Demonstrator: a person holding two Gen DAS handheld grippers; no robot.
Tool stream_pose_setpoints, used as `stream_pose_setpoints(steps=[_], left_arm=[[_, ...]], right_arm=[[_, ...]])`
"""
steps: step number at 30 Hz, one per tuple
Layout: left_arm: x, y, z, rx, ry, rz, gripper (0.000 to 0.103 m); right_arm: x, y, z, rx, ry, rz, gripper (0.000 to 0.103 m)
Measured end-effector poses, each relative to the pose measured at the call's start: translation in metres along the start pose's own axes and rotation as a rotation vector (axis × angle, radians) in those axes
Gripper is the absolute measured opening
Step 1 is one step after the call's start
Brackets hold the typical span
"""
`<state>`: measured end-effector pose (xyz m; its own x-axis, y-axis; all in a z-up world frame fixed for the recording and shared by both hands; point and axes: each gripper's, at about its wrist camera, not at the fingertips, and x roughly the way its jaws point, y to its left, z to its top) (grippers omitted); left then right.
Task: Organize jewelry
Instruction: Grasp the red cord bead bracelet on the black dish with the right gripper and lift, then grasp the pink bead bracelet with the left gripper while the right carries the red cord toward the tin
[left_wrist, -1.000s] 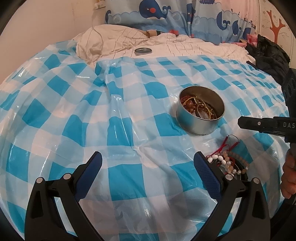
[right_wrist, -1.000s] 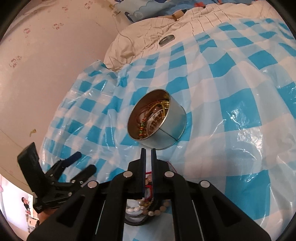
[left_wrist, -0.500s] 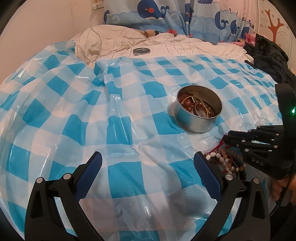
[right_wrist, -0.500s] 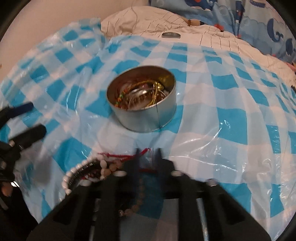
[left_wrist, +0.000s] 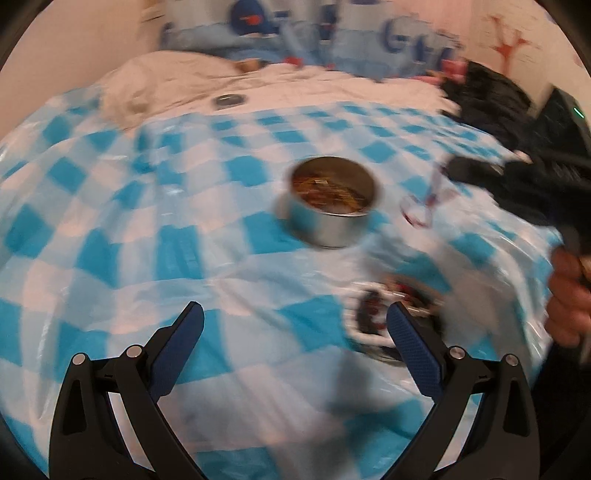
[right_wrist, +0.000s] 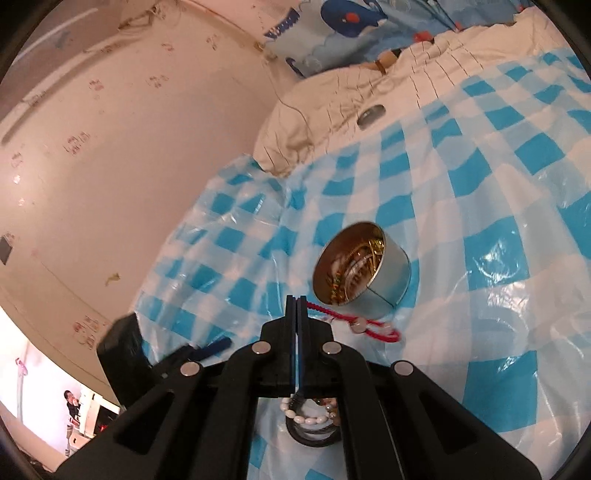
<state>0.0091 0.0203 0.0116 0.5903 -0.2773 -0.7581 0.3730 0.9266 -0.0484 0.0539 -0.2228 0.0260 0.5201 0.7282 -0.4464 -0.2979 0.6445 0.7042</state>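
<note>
Right wrist: right tongs (right_wrist: 296, 301) clamped on red cord bracelet (right_wrist: 354, 325) beside tin (right_wrist: 364, 274); left tongs (left_wrist: 295, 326) wide, empty.

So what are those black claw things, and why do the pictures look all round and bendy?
The claws are two grabbing tools that a person holds, one in each hand. Each has a tiny camera with a bulgy lens, so everything looks curved. One picture comes from the left gripper, which is wide open and holds nothing. The other comes from the right gripper, pinched shut on a red cord bracelet that dangles beside a round metal tin. The tin, already holding gold chains and beads, sits on a blue checked plastic sheet over a bed. More bead bracelets lie on the sheet, waiting. The left picture is blurry.
</note>
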Motion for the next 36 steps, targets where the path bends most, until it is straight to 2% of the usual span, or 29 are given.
stream_pose_setpoints(steps=[4,8,14,18,23,26,29,31,33,36], left_arm=[[0.007,-0.034,-0.007,0.148,0.015,-0.019,0.095],[0.014,-0.057,-0.006,0.217,0.013,0.014,0.095],[0.025,-0.078,0.007,0.256,0.005,0.012,0.095],[0.041,-0.088,0.008,0.309,0.030,0.065,0.095],[0.052,-0.098,0.011,0.350,0.033,0.093,0.095],[0.057,-0.105,0.012,0.393,0.037,0.072,0.095],[0.059,-0.107,0.012,0.396,0.037,0.032,0.094],[0.057,-0.105,0.013,0.382,0.027,-0.015,0.079],[0.059,-0.100,0.017,0.347,0.053,-0.044,0.050],[0.063,-0.092,0.021,0.320,0.075,-0.050,0.019]], right_arm=[[-0.006,-0.009,0.001,0.039,-0.001,0.014,0.001],[-0.008,-0.015,0.001,0.062,0.005,0.009,0.001],[-0.008,-0.018,-0.001,0.063,0.019,0.005,0.001],[-0.008,-0.021,-0.002,0.069,0.027,0.003,0.001],[-0.009,-0.023,-0.001,0.073,0.024,0.004,0.001],[-0.008,-0.025,0.000,0.077,0.027,0.003,0.001],[-0.007,-0.027,0.002,0.082,0.027,0.005,0.001],[-0.005,-0.027,0.003,0.084,0.029,0.007,0.001],[-0.004,-0.028,0.004,0.082,0.032,0.006,0.001],[-0.002,-0.028,0.006,0.084,0.035,0.007,0.001]])
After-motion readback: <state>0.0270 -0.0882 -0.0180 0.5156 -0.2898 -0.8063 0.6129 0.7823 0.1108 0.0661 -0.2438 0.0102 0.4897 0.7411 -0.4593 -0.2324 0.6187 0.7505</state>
